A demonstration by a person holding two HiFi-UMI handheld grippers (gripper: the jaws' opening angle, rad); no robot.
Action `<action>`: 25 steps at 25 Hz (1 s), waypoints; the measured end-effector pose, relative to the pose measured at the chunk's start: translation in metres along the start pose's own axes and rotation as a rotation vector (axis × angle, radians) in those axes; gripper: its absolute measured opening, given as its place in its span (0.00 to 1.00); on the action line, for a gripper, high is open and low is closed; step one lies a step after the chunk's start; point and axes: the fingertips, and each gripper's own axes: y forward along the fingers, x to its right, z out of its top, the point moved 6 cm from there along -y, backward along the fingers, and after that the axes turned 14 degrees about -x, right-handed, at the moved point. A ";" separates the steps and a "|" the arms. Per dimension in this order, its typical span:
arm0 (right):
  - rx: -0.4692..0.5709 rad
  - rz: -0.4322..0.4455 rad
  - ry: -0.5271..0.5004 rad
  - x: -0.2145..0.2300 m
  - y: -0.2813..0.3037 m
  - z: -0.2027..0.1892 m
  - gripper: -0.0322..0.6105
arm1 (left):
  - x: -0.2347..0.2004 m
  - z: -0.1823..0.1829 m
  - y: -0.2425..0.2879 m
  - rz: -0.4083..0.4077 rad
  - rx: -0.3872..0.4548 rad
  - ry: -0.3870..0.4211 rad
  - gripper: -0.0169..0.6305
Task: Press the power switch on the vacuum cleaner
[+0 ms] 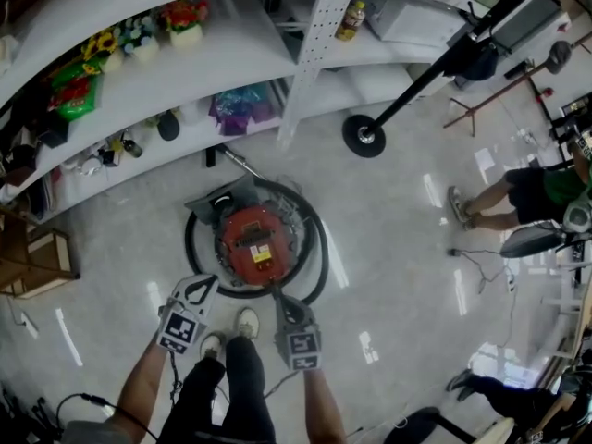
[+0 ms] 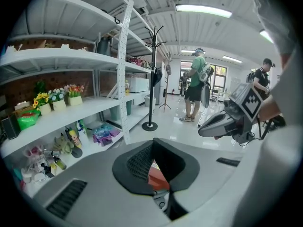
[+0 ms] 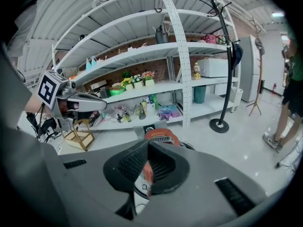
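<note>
Only the head view takes in the whole round red canister vacuum cleaner (image 1: pixel 255 240): it sits on the glossy pale floor (image 1: pixel 398 220), ringed by its black hose (image 1: pixel 319 248), just before the white metal shelving (image 1: pixel 231 72) and directly ahead of the person's white shoes (image 1: pixel 246 322). Each gripper view shows merely a red sliver of the vacuum behind its own pads, but shows those pads clearly. The left gripper (image 2: pixel 154 143) has its black ribbed pads drawn together at the tips with nothing between them, and the right gripper (image 3: pixel 147 143) likewise. Both bare forearms reach forward and down, flanking the dark trouser legs. The left gripper's tip lies just beside the hose's near-left curve, the right gripper's tip at the hose's near edge; contact cannot be judged.
</note>
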 end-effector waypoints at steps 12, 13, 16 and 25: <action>-0.024 0.031 -0.032 0.025 0.066 -0.029 0.06 | 0.003 -0.039 0.058 -0.006 -0.035 0.004 0.04; -0.027 0.033 -0.033 0.026 0.071 -0.031 0.06 | 0.002 -0.042 0.062 -0.006 -0.034 0.002 0.04; -0.037 0.037 -0.028 0.030 0.087 -0.039 0.06 | 0.001 -0.052 0.075 -0.014 -0.041 0.009 0.04; -0.037 0.045 -0.051 0.047 0.132 -0.061 0.06 | 0.001 -0.078 0.105 -0.028 -0.076 0.036 0.04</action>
